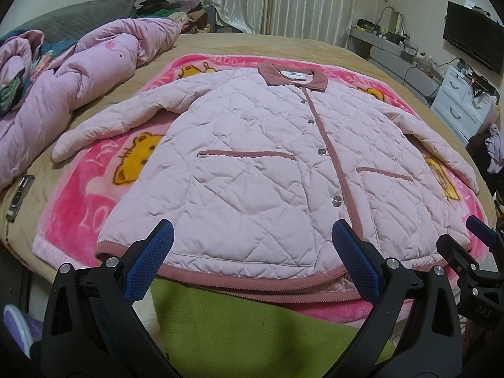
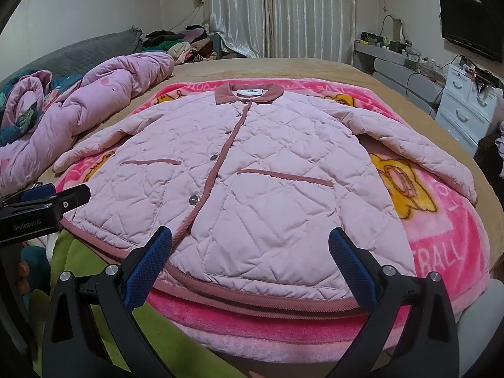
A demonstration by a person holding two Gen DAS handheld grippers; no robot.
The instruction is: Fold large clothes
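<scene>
Both claws, left claw [image 1: 252,261] and right claw [image 2: 250,261], spread empty at hem of pink quilted jacket [image 1: 261,157] flat on blanket [image 1: 82,208] on bed; pinch sleeves first, fold inward.

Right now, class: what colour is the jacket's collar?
Dusty rose, darker than the pale pink jacket; collar clearest from the right wrist.
</scene>
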